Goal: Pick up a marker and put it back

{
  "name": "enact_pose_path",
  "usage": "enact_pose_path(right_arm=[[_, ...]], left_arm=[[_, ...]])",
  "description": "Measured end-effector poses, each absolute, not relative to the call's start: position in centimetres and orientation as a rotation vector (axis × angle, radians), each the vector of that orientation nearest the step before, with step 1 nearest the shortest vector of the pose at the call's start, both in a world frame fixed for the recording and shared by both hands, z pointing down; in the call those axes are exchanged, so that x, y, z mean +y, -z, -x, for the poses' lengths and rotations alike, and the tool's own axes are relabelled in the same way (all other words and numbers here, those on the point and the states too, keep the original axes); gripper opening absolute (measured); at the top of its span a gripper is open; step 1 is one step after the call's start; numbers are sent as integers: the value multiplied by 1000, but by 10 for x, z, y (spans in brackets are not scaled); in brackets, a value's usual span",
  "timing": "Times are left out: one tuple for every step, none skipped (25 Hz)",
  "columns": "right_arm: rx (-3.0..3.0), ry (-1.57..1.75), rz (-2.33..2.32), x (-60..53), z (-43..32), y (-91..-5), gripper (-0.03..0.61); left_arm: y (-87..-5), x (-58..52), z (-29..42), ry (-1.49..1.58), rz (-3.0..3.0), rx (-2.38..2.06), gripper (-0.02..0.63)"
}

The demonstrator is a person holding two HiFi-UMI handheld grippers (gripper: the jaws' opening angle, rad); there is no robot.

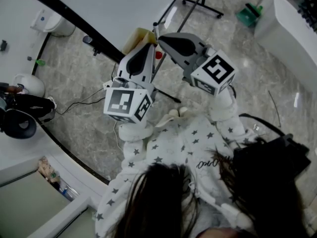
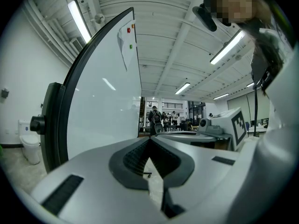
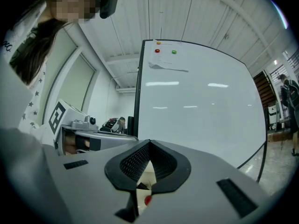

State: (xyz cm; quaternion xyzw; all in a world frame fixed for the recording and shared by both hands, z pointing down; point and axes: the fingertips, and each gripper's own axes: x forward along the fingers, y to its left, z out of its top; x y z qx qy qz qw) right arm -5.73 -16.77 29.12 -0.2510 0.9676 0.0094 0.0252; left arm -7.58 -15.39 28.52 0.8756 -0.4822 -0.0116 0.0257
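Observation:
Both grippers are held up side by side in front of the whiteboard (image 1: 119, 4). My left gripper (image 1: 148, 47) is shut with nothing between its pads, and its tip points along the board's face (image 2: 103, 101). My right gripper (image 1: 159, 38) is also shut and empty, its tip close to the left one. A small red thing (image 1: 158, 55) shows just below the two tips and through the gap under the right jaws (image 3: 147, 200); I cannot tell whether it is a marker. A pale yellow object (image 1: 137, 37) lies beside the left gripper's tip.
The whiteboard (image 3: 201, 101) carries red (image 3: 157, 51) and green (image 3: 174, 52) magnets and a paper sheet (image 3: 168, 66) near its top. On the marble floor are a stand's black legs (image 1: 203, 6), a green dustpan (image 1: 249, 14) and a cable (image 1: 84, 103). A white counter (image 1: 292, 29) stands at right.

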Motion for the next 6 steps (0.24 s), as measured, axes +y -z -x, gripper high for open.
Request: enact_pose_path(right_arm=[[2993,-29,777,-168,57,-292,6],[2994,-29,778,-168,57,-292,6],[2996,-29,779,-168,57,-293,6],[2998,-29,781,-168,57,-294,6],[3000,-29,782,-168,57,-295,6],[3001,-30,784,-168,57,-295,6]], left_arm=[[-285,-154,76,35,-2707,-1489,0],[-285,-154,75,35,-2708,-1487,0],[-285,-153,75,35,-2709,-1485,0],[-285,-153,75,36,-2709,-1484,0],[-286,-153,75,37,-2709,-1483,0],[-286,-153,75,37,-2709,-1482,0]])
